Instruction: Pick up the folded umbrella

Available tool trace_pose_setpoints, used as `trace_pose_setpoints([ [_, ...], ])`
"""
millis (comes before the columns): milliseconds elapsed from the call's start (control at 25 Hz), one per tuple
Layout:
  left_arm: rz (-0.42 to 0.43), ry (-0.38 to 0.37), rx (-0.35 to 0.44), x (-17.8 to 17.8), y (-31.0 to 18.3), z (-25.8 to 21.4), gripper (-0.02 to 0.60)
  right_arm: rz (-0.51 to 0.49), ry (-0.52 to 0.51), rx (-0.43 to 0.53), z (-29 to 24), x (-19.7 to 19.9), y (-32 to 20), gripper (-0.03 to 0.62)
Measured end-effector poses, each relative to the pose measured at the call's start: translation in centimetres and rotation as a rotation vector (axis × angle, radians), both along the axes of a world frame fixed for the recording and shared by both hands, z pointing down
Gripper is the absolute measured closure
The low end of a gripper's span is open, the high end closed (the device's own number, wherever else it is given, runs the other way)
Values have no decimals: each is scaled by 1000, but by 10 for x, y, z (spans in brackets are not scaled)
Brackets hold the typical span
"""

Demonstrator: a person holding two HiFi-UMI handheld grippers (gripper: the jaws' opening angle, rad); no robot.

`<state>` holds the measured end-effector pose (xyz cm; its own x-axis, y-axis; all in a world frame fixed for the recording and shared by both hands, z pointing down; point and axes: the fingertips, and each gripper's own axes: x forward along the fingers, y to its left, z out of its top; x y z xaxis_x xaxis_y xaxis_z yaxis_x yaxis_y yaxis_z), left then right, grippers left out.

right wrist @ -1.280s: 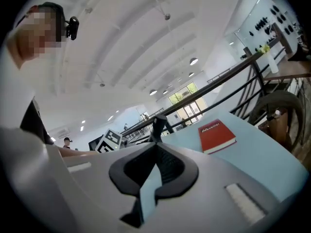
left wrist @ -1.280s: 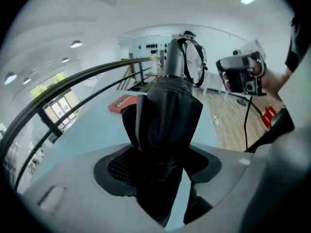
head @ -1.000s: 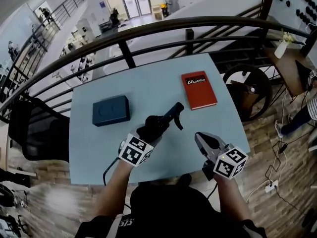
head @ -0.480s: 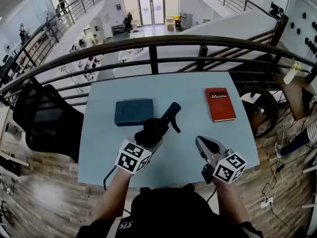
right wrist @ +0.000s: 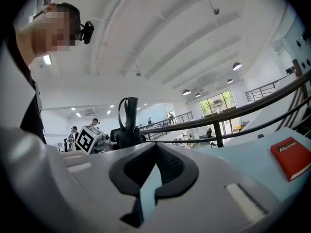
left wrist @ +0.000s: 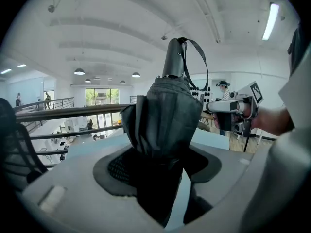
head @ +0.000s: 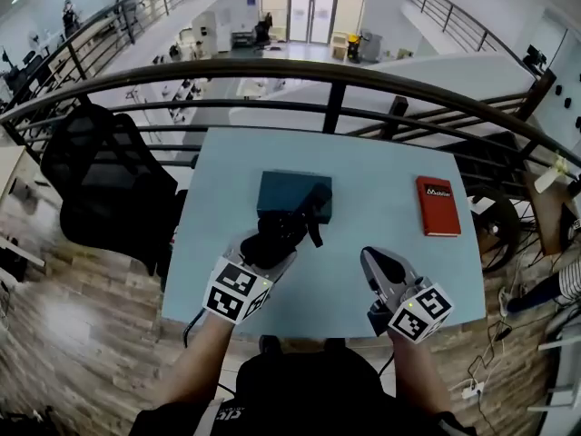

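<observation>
- Black fabric, folded umbrella (head: 289,225): in the head view it is clamped in the left gripper (head: 268,243). Its handle end points away over the pale blue table (head: 381,184), in front of a dark blue box (head: 295,192). It appears to be carried clear of the tabletop, so the pick-up looks done.
- Right gripper (head: 374,263): in the same view it is near the table's front edge, apart from the umbrella, with its jaws drawn together and empty. It is probably kept aside because one grip is enough.
- Red book (head: 438,206): lies flat on the right of the table, well away from both grippers. A dark railing (head: 336,69) runs behind the table.
- Left gripper view: the jaws stand wide, with the pads pressing on the bunched canopy low on the bundle. The handle and wrist strap (left wrist: 197,64) rise above. Holding the thick part likely keeps the slim handle from slipping.
- Right gripper view: the pads meet at the tips, leaving only a thin slit with nothing between them. The umbrella stands upright at the left, and the red book lies on the table at the right.
</observation>
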<state>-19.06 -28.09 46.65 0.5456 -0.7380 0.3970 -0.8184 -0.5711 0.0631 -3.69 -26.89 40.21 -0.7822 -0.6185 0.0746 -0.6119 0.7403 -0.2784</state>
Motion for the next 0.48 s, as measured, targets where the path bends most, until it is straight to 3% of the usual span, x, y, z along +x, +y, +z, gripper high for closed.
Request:
trace_pose_setpoints([
  [200,-84,33,25,-22,12,-11,295,-33,12,14,-5,1,3,594],
  [480,-171,56,53,-12,18,-22,293,-31,-15,13,-11,41,-3,594],
])
